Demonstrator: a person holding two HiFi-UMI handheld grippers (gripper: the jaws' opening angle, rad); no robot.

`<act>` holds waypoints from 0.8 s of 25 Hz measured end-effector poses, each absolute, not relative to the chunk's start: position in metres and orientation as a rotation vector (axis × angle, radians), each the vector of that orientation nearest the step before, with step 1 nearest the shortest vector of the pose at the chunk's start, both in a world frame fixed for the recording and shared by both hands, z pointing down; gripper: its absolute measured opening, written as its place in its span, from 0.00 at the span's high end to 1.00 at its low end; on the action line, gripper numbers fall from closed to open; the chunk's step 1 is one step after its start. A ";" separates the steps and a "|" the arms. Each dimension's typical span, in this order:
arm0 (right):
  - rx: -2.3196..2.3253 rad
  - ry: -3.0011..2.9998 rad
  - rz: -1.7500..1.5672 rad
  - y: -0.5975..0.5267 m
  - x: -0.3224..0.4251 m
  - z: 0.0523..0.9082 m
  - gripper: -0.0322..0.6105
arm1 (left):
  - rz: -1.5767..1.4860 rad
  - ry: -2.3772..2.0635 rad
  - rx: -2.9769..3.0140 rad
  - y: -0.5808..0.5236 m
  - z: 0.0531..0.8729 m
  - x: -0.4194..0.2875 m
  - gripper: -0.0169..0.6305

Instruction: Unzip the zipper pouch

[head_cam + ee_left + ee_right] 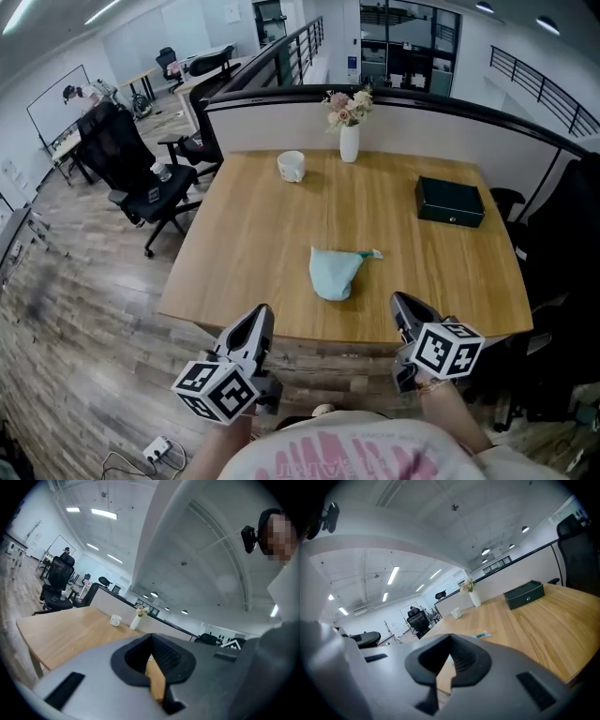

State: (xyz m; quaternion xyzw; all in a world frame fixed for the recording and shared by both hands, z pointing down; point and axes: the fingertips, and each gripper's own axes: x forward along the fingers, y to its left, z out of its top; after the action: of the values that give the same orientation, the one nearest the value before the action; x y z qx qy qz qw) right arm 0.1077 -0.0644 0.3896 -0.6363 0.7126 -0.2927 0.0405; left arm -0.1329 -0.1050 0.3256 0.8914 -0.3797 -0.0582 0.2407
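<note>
While the left hand-held gripper [253, 323] and right hand-held gripper [404, 307] sat shut and empty, the pale-blue fabric zipper pouch [334, 272] likely needed one pinning, one pulling.

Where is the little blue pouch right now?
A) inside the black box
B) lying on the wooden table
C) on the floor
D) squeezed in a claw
B: the light blue zipper pouch lies on the wooden table, apart from the shut left claw and the shut right claw.
</note>
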 end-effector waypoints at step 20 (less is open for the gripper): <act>-2.031 2.071 -1.250 -0.128 0.144 0.485 0.95 | 0.187 -0.901 2.245 -0.216 0.464 -0.066 0.97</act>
State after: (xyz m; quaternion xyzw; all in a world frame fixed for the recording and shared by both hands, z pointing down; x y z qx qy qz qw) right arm 0.1437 -0.1284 0.4848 -0.6430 0.6558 -0.3956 -0.0085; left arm -0.0656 -0.2163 0.4645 0.8667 -0.3478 0.0724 0.3503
